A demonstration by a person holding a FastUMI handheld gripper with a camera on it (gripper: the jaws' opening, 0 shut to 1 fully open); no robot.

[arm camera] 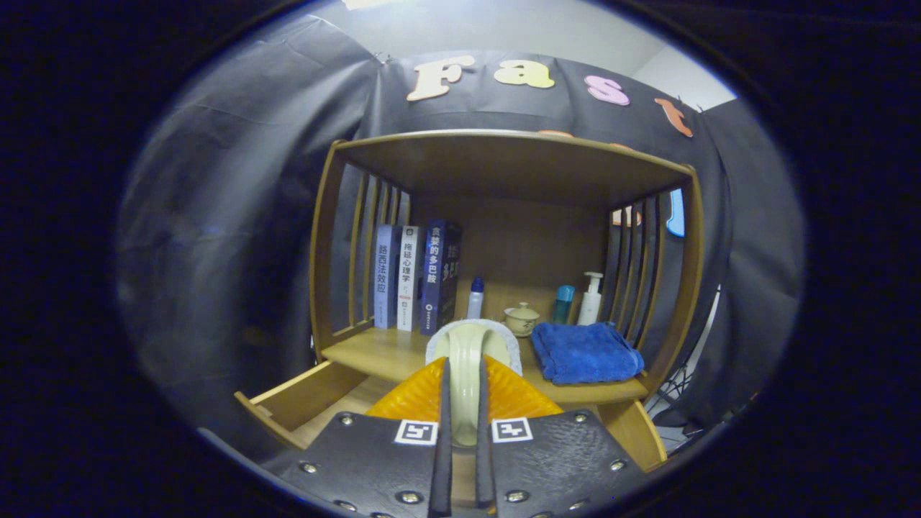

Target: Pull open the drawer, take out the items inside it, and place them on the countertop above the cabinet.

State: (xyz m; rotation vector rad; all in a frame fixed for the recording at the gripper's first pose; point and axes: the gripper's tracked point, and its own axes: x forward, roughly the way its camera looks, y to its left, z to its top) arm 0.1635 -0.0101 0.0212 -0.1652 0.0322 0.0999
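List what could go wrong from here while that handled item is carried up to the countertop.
1. The gripper is shut only on the item's thin cream handle, so its orange body may swing or slip.
2. The countertop ahead is crowded: the blue towel, lidded cup and bottles could be knocked.
3. The open drawer sits just below; lowering early would drop it back in.

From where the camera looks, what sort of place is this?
Probably a staged home corner inside a recording booth: a wooden cabinet with books, toiletry bottles and a folded blue towel, backed by black cloth. The claw is shut on a pale handle above the open drawer.
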